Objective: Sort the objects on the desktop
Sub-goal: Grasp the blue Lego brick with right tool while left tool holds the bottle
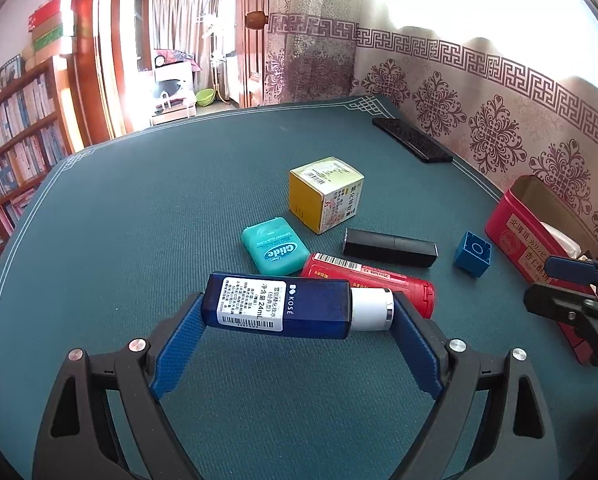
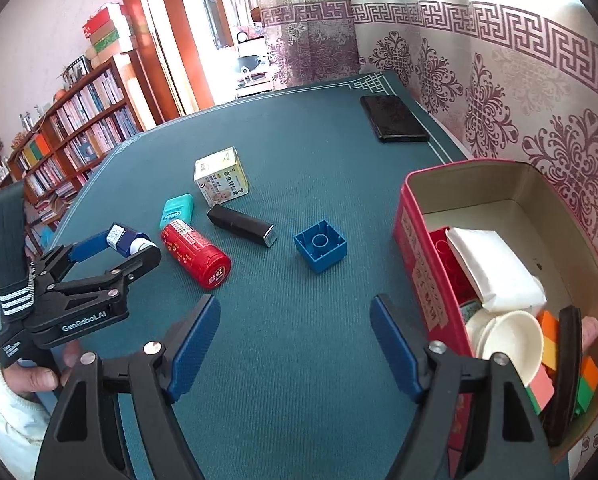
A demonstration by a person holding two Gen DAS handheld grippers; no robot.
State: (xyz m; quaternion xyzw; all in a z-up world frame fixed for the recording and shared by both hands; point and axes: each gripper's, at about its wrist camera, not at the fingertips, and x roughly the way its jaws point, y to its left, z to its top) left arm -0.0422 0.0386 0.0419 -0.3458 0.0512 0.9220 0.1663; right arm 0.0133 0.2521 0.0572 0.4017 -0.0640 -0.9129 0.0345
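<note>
My left gripper [image 1: 299, 312] is shut on a dark blue KOSE bottle [image 1: 283, 306] with a white cap, gripped end to end above the green mat; it also shows in the right wrist view [image 2: 125, 240]. Beyond it lie a red can [image 1: 375, 280], a teal floss case [image 1: 275, 246], a yellow and white box [image 1: 325, 194], a black tube [image 1: 391, 247] and a blue block [image 1: 473, 254]. My right gripper [image 2: 295, 332] is open and empty over the mat, left of the red tin [image 2: 415, 240].
The red tin holds a white packet [image 2: 495, 268], a white cup [image 2: 511, 340] and coloured blocks [image 2: 551, 344]. A black phone [image 2: 393, 118] lies at the far right by the patterned wall. A bookshelf [image 2: 71, 136] stands beyond the table's left edge.
</note>
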